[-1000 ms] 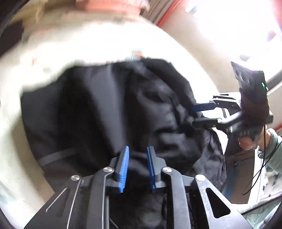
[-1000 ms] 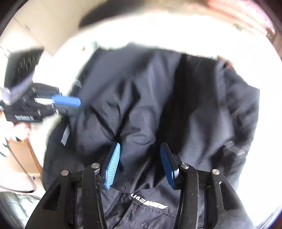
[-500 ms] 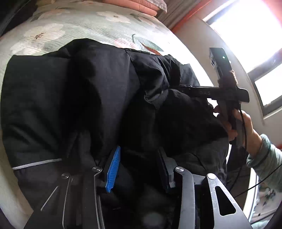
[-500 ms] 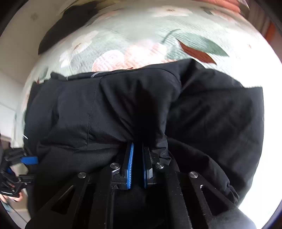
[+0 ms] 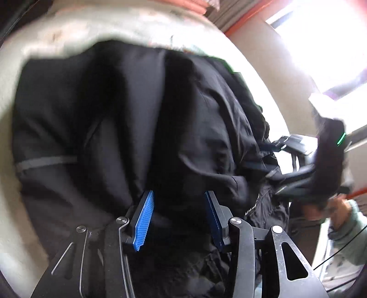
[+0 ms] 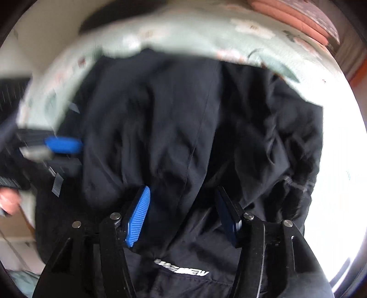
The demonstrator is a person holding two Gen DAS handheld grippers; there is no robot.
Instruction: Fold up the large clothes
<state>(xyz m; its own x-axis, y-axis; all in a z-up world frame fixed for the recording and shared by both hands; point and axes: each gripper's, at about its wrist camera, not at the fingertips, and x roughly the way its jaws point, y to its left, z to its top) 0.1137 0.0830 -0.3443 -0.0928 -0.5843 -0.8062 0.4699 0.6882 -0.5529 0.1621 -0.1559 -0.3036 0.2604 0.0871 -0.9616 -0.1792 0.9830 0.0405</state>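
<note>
A large black jacket [image 5: 128, 128] lies bunched on a floral bedspread [image 6: 183, 29]. It also fills the right wrist view [image 6: 183, 137], with white lettering [image 6: 182, 270] near the bottom. My left gripper [image 5: 179, 220] is open just above the jacket's near edge, nothing between its blue pads. My right gripper [image 6: 183, 217] is open too, jaws wide over the fabric. Each gripper shows in the other's view: the right one [image 5: 266, 155] at the jacket's right side, the left one [image 6: 62, 149] at its left side, blurred.
The pale green flowered bedspread [image 5: 68, 27] surrounds the jacket. Folded pink bedding [image 6: 298, 16] lies at the far end. A bright window [image 5: 321, 34] and an orange frame are to the right. The person's hand and sleeve [image 5: 344, 217] are at the right edge.
Half a second ago the right gripper was shut on a jacket fold; now it is open and pulled back. The left gripper has opened wider and lifted. Both views are motion-blurred.
</note>
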